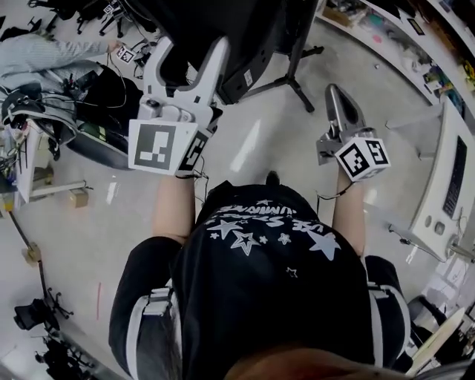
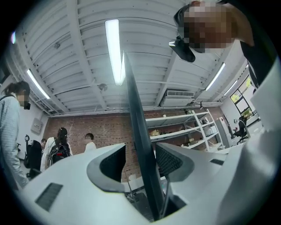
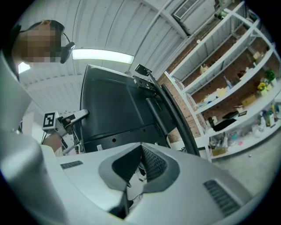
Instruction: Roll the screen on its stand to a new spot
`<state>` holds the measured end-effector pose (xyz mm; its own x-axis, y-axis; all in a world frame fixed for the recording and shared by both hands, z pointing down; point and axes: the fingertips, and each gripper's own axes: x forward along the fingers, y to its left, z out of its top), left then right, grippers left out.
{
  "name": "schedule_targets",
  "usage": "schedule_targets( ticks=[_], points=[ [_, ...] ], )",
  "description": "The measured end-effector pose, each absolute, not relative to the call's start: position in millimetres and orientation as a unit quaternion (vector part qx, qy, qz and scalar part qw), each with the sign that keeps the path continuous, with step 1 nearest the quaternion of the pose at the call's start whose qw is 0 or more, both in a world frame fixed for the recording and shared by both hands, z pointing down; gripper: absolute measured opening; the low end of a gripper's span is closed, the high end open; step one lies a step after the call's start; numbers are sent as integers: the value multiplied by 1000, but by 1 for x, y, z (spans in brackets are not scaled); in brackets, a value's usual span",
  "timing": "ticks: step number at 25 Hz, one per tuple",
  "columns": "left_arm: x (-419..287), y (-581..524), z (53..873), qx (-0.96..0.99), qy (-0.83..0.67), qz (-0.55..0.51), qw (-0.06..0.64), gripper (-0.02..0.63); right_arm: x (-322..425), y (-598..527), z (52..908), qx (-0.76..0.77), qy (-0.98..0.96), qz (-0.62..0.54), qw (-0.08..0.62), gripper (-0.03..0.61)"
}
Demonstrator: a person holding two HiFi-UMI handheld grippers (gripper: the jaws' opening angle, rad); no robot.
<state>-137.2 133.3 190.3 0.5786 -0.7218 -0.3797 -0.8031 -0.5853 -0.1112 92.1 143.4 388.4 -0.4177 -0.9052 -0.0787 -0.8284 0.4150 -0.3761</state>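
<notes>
The big black screen [image 1: 223,22] stands on a black wheeled stand [image 1: 295,80] ahead of me. My left gripper [image 1: 193,46] straddles the screen's side edge with its jaws wide apart. In the left gripper view the thin panel edge [image 2: 134,118] runs up between the jaws of the left gripper [image 2: 139,149], and a gap shows beside the left pad. My right gripper [image 1: 332,89] hangs in the air to the right, shut and holding nothing. The right gripper view looks past the shut right gripper [image 3: 141,147] at the screen's back [image 3: 114,110] and stand post [image 3: 173,112].
A white desk with a keyboard [image 1: 453,178] is at the right. Bags and cables [image 1: 96,104] and a person in a light shirt [image 1: 44,52] lie to the left of the screen. Tripods [image 1: 37,319] sit at the lower left. White shelves [image 3: 237,88] line the brick wall.
</notes>
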Motion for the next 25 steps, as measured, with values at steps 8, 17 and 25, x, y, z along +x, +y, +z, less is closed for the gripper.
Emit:
schedule_targets(
  ticks=[8,17,25],
  points=[
    [-198,150,194,-902,368,216,57,209,34,165,378,-549,812,-126,154,8],
    [-256,183,210,-913,321,253,4,207,-17,214,378,-574,795,-121,152,8],
    [-279,221,235,-932,283,228,-11,109,-53,273,388,-607,772,-117,145,8]
  ],
)
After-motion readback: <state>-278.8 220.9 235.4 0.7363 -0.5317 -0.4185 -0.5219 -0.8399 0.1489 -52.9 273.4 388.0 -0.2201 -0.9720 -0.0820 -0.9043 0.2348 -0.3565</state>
